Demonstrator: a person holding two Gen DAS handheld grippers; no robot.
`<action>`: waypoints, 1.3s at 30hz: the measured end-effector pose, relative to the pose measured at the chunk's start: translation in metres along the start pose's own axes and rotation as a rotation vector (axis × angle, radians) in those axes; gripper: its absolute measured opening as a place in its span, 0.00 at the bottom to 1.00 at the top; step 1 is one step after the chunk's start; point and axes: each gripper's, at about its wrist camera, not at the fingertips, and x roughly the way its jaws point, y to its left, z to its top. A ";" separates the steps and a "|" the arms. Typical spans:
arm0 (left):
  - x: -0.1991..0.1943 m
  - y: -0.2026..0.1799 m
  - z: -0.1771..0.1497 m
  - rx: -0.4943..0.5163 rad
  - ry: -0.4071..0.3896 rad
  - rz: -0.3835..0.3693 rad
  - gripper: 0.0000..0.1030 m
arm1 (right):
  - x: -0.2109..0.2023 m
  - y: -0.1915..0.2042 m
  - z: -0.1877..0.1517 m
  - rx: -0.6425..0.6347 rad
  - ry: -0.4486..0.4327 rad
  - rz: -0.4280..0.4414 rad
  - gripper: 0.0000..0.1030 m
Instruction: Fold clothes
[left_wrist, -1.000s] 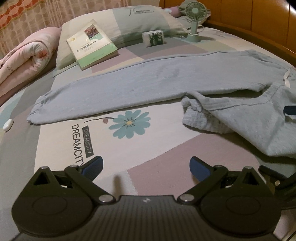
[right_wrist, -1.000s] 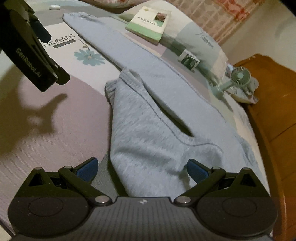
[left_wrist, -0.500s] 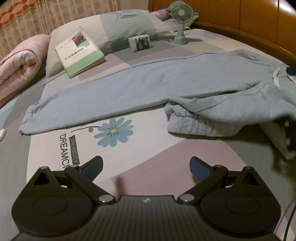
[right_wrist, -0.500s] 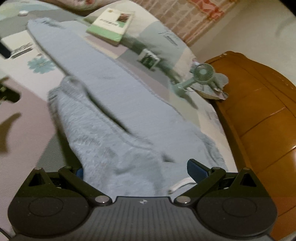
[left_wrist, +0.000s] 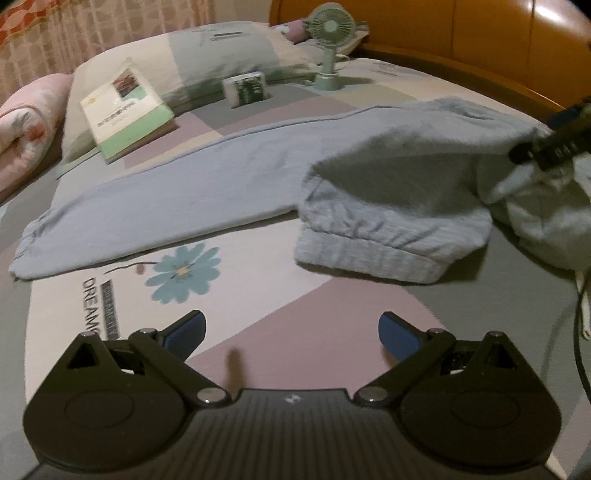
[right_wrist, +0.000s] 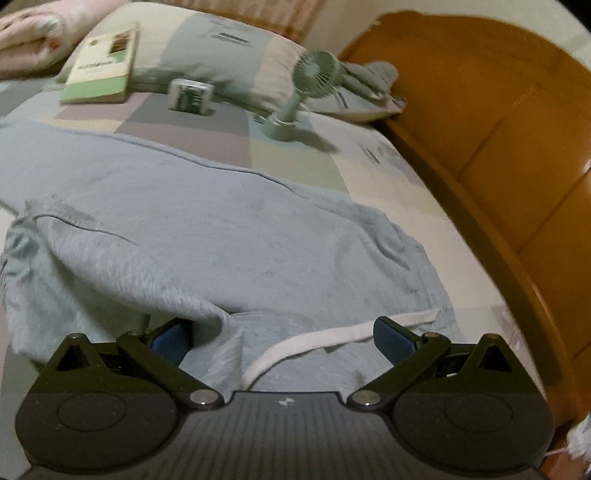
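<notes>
MOVED: right gripper has swung to the waist of the pale blue-grey sweatpants lying on the patchwork bed sheet | STEP: gathering waistband; next, close there | JAWS: both spread, left gripper hovering empty | VIEWS: only right wrist shows the white drawstring; only left, the ribbed cuff
</notes>
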 end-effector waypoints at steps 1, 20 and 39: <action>0.001 -0.003 0.001 0.008 -0.001 -0.007 0.97 | 0.004 -0.006 0.002 0.035 0.016 0.028 1.00; 0.019 -0.088 0.018 0.337 -0.133 -0.006 0.97 | -0.077 -0.029 -0.068 0.256 0.123 0.402 1.00; 0.059 -0.123 0.042 0.424 -0.179 0.246 0.97 | -0.039 0.015 -0.130 0.307 0.244 0.385 1.00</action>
